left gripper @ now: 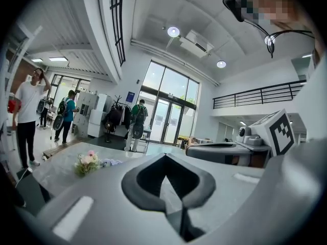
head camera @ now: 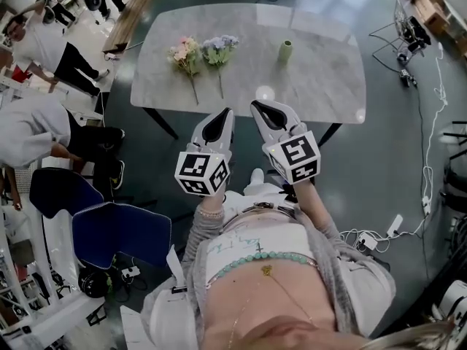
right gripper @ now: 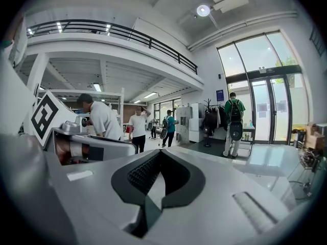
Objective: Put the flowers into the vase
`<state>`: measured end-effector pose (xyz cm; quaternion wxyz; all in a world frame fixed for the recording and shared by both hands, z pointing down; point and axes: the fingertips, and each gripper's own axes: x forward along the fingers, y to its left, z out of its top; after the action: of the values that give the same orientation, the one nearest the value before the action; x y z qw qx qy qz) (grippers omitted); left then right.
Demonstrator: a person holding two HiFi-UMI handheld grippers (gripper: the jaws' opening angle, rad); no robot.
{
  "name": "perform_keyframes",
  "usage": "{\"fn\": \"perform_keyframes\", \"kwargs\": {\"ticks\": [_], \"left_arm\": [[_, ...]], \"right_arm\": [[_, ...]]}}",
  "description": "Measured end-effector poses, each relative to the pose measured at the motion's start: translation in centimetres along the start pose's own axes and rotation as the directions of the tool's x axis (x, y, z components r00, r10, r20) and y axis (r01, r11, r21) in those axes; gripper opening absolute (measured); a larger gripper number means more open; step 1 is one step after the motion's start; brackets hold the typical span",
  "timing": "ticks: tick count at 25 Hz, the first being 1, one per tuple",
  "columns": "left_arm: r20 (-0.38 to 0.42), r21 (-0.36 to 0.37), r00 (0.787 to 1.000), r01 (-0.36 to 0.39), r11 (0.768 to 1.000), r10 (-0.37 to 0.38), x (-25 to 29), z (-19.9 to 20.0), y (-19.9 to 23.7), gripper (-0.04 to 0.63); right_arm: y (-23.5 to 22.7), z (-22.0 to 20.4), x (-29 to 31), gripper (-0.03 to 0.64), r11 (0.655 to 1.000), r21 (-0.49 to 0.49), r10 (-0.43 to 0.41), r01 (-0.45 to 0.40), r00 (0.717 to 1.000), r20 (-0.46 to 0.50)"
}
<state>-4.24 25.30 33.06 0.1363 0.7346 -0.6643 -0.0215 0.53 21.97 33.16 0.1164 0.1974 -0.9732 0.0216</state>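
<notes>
Both tongs are held side by side in front of the person, tips pointing at the near edge of the grey marble table point(head camera: 314, 86). Left gripper point(head camera: 225, 114): jaws clenched tip to tip, nothing between them. Right gripper point(head camera: 256, 107): jaws likewise clenched, nothing between them. Neither tool touches any item on the tabletop. Seen from the grippers, the flowers lie flat on the tabletop at 11 o'clock in two bunches. The pink bunch point(head camera: 185, 52) is on the left and the lilac bunch point(head camera: 220, 48) is just beside it on the right. Their heads point toward the far edge and their stems toward the person. The green vase point(head camera: 286, 50) stands upright at 1 o'clock, well apart from both bunches; the flowers are not in it. Bystanders point(head camera: 44, 46) stand off the table's left end at about 10 o'clock. A blue chair point(head camera: 120, 232) sits at the person's 8 o'clock.
</notes>
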Motion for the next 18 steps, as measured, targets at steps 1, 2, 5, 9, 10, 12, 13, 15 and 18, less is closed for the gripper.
{"fn": "perform_keyframes", "kwargs": {"ticks": [1,2,5,9,10,12,13,15,18], "left_arm": [[-0.002,-0.002,1.000,0.000,1.000,0.000,0.3,-0.1,-0.1,0.005],[-0.006,-0.002,1.000,-0.001,1.000,0.001,0.6,-0.1,-0.3,0.005],[-0.008,0.000,1.000,0.003,1.000,-0.003,1.5,-0.1,-0.8,0.005],[-0.007,0.008,1.000,0.017,1.000,-0.017,2.7,0.2,-1.9,0.006],[-0.009,0.011,1.000,0.018,1.000,-0.018,3.0,0.2,-2.1,0.006],[-0.018,0.014,1.000,0.021,1.000,-0.021,3.5,0.1,-2.3,0.005],[-0.023,0.015,0.999,0.024,1.000,-0.024,3.8,0.0,-2.3,0.005],[-0.030,0.020,0.999,0.036,0.999,-0.036,4.3,0.1,-2.3,0.006],[-0.026,0.030,0.997,0.070,0.997,-0.069,5.4,0.6,-2.1,0.005]], "right_arm": [[-0.3,0.0,-0.1,0.026,1.000,0.000,-0.002,0.002,1.000,-0.001],[-0.7,-0.1,-0.3,0.026,1.000,0.001,-0.004,0.004,1.000,-0.001],[-1.5,-0.2,-0.8,0.026,1.000,0.009,-0.009,0.009,1.000,-0.001],[-2.8,-0.5,-1.7,0.026,0.999,0.020,-0.025,0.025,1.000,-0.008],[-3.2,-0.6,-1.9,0.026,0.999,0.024,-0.031,0.031,0.999,-0.009],[-3.9,-0.7,-2.3,0.026,0.998,0.035,-0.044,0.045,0.999,-0.011],[-4.1,-0.7,-2.4,0.026,0.998,0.041,-0.053,0.053,0.999,-0.010],[-4.4,-0.6,-2.4,0.026,0.996,0.054,-0.067,0.067,0.998,-0.005],[-4.9,-0.4,-1.9,0.026,0.994,0.066,-0.087,0.087,0.996,0.000]]}}
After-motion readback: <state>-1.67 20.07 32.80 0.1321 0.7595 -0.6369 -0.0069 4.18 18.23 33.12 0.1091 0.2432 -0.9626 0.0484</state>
